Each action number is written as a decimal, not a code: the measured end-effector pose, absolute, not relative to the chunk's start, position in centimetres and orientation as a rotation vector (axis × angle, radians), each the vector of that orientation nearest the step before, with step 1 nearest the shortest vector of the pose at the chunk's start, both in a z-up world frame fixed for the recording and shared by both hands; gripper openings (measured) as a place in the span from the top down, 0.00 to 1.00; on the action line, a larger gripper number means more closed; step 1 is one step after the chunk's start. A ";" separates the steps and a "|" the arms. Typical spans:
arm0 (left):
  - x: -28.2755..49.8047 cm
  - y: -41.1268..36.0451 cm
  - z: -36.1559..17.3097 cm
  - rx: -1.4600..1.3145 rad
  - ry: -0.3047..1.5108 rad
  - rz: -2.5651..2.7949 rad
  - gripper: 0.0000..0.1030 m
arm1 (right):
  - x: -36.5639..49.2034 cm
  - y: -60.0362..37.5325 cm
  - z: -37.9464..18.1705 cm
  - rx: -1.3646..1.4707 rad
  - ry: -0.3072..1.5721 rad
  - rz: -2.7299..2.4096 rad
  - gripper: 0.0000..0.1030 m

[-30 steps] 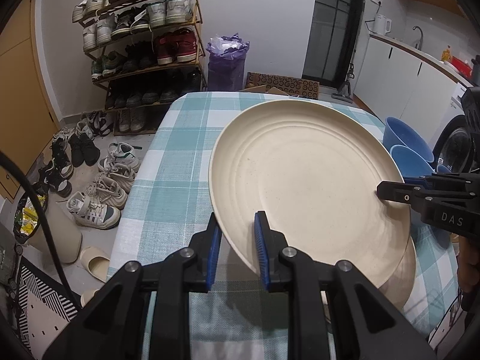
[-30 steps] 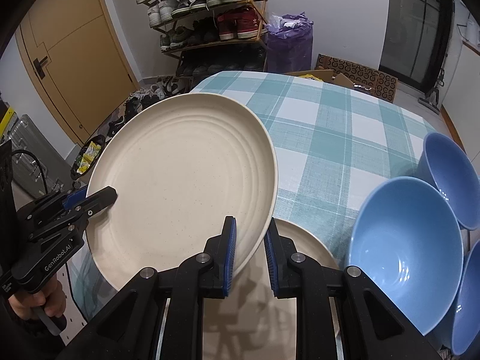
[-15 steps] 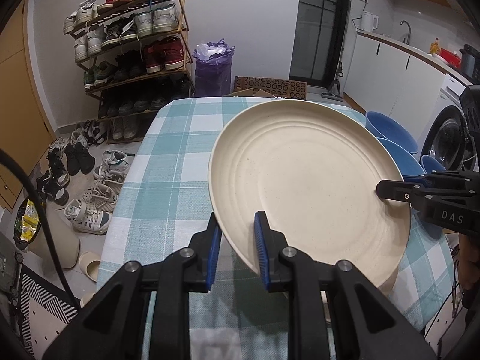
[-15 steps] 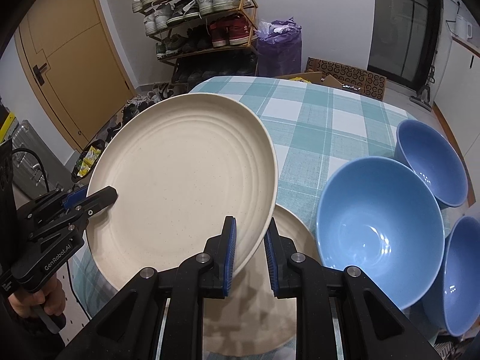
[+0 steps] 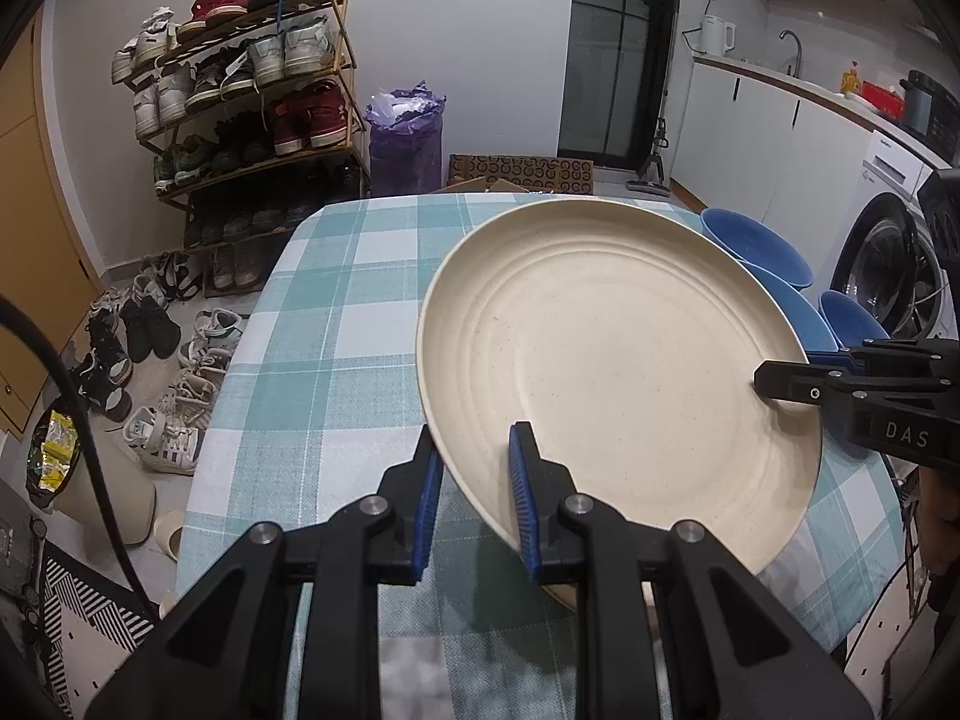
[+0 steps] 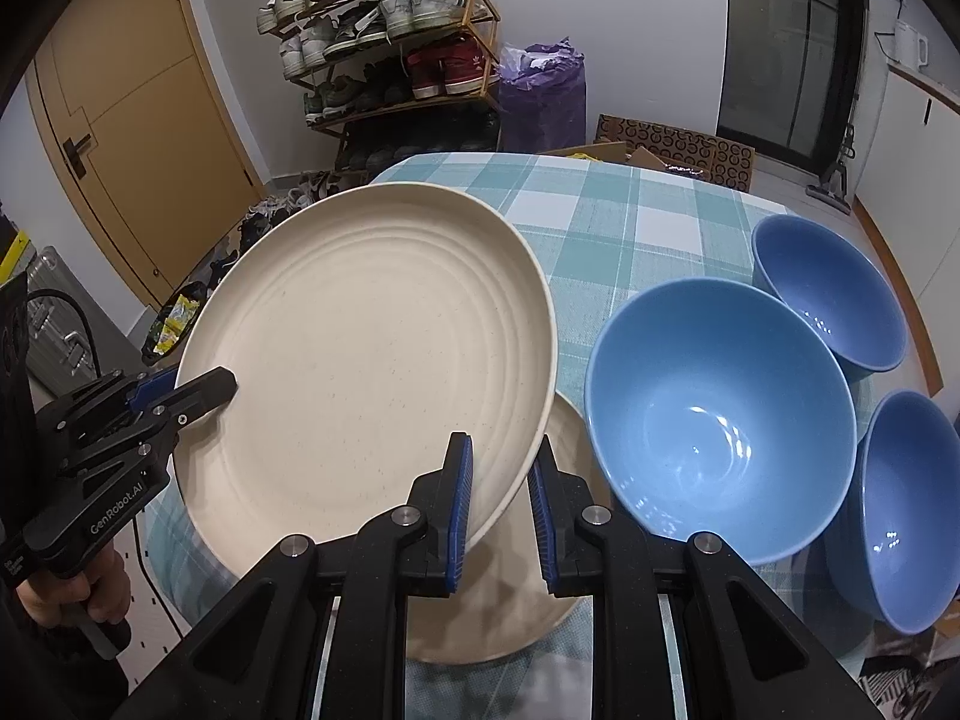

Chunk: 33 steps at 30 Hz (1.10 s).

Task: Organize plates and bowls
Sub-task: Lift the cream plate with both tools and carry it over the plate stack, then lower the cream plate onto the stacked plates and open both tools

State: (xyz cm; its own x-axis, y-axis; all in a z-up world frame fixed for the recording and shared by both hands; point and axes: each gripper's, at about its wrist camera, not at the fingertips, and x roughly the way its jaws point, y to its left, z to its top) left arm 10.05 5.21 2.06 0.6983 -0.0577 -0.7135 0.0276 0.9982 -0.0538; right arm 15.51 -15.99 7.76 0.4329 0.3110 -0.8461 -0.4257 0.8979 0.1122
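A large cream plate (image 5: 612, 360) (image 6: 372, 348) hangs tilted above the checked table, held by opposite rims. My left gripper (image 5: 474, 450) is shut on its near-left rim and shows in the right wrist view as the left gripper (image 6: 198, 390) at the plate's left edge. My right gripper (image 6: 501, 450) is shut on the other rim and shows in the left wrist view as the right gripper (image 5: 780, 384). A second cream plate (image 6: 540, 600) lies on the table beneath. Three blue bowls stand to the right: a big bowl (image 6: 720, 420), a far bowl (image 6: 828, 294) and a near bowl (image 6: 912, 510).
The teal checked tablecloth (image 5: 336, 324) covers the table. Past its far edge stand a shoe rack (image 5: 252, 120), a purple bag (image 5: 408, 138) and a cardboard box (image 6: 678, 144). Shoes lie on the floor at the left. A washing machine (image 5: 894, 264) stands at the right.
Both grippers have carried the cream plate together sideways across the table, still gripping it. More of the plate beneath and of the blue bowls now shows in the right wrist view.
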 end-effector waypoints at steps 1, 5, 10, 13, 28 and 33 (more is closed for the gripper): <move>10.0 5.1 1.9 -0.040 0.799 -0.050 0.80 | 15.4 -16.1 7.7 -0.124 1.026 0.459 0.82; 9.9 4.8 1.4 -0.035 0.810 -0.057 0.80 | 15.1 -16.4 7.3 -0.123 1.036 0.454 0.82; 9.6 4.3 0.8 -0.027 0.821 -0.065 0.80 | 14.6 -16.8 6.6 -0.113 1.049 0.448 0.82; 9.5 4.0 0.3 -0.026 0.833 -0.073 0.80 | 14.4 -17.2 6.1 -0.109 1.058 0.444 0.82; 9.6 3.1 -2.7 -0.013 0.896 -0.095 0.80 | 13.8 -18.6 2.4 -0.087 1.121 0.431 0.82; 9.8 3.1 -3.4 -0.016 0.910 -0.096 0.80 | 13.6 -18.4 1.6 -0.093 1.133 0.427 0.82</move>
